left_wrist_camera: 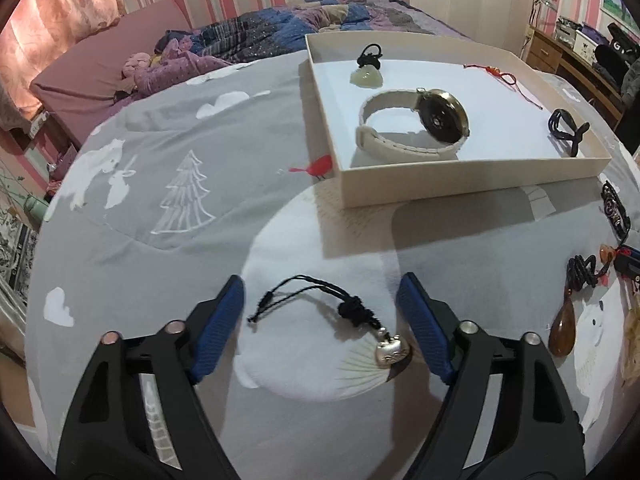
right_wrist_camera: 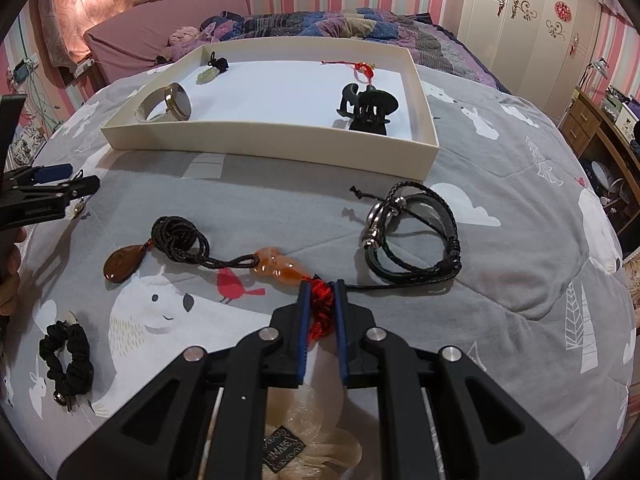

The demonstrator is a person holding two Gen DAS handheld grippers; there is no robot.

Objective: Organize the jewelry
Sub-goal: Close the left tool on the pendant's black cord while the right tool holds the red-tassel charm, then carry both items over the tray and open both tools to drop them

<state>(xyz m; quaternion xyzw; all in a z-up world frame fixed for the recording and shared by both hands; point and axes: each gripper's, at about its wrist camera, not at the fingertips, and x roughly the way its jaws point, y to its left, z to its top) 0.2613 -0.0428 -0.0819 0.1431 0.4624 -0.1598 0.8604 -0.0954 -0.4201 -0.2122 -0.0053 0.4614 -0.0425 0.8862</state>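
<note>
A cream tray (left_wrist_camera: 440, 182) (right_wrist_camera: 256, 146) on the bed holds a watch (left_wrist_camera: 416, 124), a jade pendant (left_wrist_camera: 366, 76), a red cord charm (left_wrist_camera: 500, 74) and a black claw clip (right_wrist_camera: 366, 110). My left gripper (left_wrist_camera: 320, 300) is open, its fingers on either side of a silver heart charm on a black cord (left_wrist_camera: 360, 326) lying on the quilt. My right gripper (right_wrist_camera: 322, 292) is shut on the red tassel (right_wrist_camera: 322, 308) of an orange pendant (right_wrist_camera: 278, 266). The left gripper also shows at the left edge of the right wrist view (right_wrist_camera: 60, 186).
On the grey quilt (right_wrist_camera: 500, 264) lie a brown teardrop pendant on black cord (right_wrist_camera: 120, 266), a black leather bracelet (right_wrist_camera: 416, 232), a black scrunchie (right_wrist_camera: 66, 360) and a sheer pouch (right_wrist_camera: 320, 452). Rumpled bedding (left_wrist_camera: 280, 24) lies behind the tray. A desk (right_wrist_camera: 600, 132) stands at the right.
</note>
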